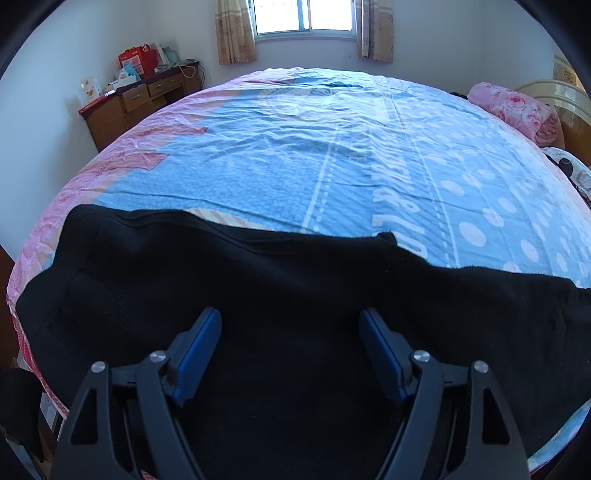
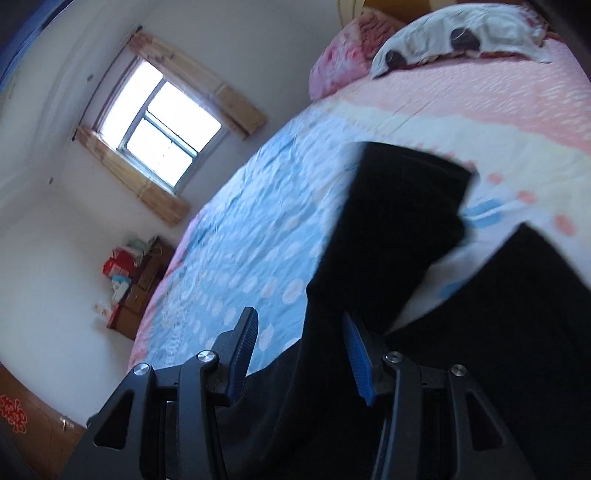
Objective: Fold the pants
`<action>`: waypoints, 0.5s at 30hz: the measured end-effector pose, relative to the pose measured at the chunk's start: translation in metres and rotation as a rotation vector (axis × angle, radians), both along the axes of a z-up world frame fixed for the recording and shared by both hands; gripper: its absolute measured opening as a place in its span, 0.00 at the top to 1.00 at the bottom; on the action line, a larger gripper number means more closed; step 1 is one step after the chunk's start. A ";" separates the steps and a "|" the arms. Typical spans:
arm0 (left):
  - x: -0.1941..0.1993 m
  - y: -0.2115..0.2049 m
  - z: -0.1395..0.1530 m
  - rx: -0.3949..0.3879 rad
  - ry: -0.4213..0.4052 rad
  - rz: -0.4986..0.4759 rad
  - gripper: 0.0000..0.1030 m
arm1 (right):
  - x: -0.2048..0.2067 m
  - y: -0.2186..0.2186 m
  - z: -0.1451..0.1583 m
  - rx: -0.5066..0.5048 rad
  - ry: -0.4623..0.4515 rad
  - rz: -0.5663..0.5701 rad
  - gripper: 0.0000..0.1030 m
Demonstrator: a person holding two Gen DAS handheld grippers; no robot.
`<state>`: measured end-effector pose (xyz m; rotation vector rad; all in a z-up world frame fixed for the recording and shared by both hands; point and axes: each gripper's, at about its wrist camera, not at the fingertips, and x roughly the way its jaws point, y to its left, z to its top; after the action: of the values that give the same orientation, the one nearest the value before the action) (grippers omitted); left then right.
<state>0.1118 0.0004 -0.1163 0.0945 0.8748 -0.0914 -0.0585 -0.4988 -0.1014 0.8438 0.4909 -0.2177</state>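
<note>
Lying limp across lower frame on the bed [image 1: 332,155], the black pants [image 1: 258,280] appear soft, light; grasp hems. Left gripper [image 1: 290,321] spread, empty; right gripper [image 2: 299,325] parted around cloth, grip unclear.

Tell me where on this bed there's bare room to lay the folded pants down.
The widest free patch is the blue middle of the bedspread, between the black pants along the near edge and the window-side edge. The headboard end is crowded: a pink floral bundle and a white pillow sit there.
</note>
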 end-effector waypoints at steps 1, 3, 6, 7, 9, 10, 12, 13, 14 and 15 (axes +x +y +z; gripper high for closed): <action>0.000 0.000 0.000 -0.001 0.000 -0.001 0.23 | 0.006 0.000 -0.003 -0.010 0.013 0.001 0.52; 0.000 0.000 0.000 -0.003 0.001 -0.003 0.23 | 0.014 0.001 -0.002 -0.046 0.026 0.012 0.52; 0.001 -0.001 0.000 -0.006 0.007 -0.005 0.22 | 0.010 0.002 0.006 -0.056 0.026 0.012 0.52; 0.002 -0.001 0.001 -0.007 0.009 -0.006 0.22 | 0.003 0.003 0.010 -0.075 0.011 -0.004 0.52; 0.002 -0.001 0.001 -0.008 0.012 -0.008 0.22 | -0.008 -0.003 0.021 -0.122 -0.011 -0.031 0.52; 0.002 -0.001 0.001 -0.009 0.012 -0.008 0.22 | -0.012 -0.007 0.027 -0.150 -0.017 -0.050 0.52; 0.002 -0.001 0.001 -0.009 0.010 -0.006 0.22 | -0.012 -0.017 0.037 -0.204 -0.001 -0.066 0.52; 0.002 -0.001 0.000 -0.007 0.008 -0.004 0.22 | -0.008 -0.020 0.040 -0.219 0.008 -0.065 0.52; 0.002 -0.002 0.000 -0.004 0.005 -0.003 0.22 | -0.002 -0.023 0.043 -0.241 0.018 -0.054 0.52; 0.002 -0.003 0.000 -0.001 0.003 -0.002 0.22 | 0.004 -0.024 0.044 -0.264 0.036 -0.044 0.52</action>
<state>0.1133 -0.0024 -0.1163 0.0943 0.8780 -0.0938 -0.0548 -0.5230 -0.0572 0.5940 0.4658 -0.3309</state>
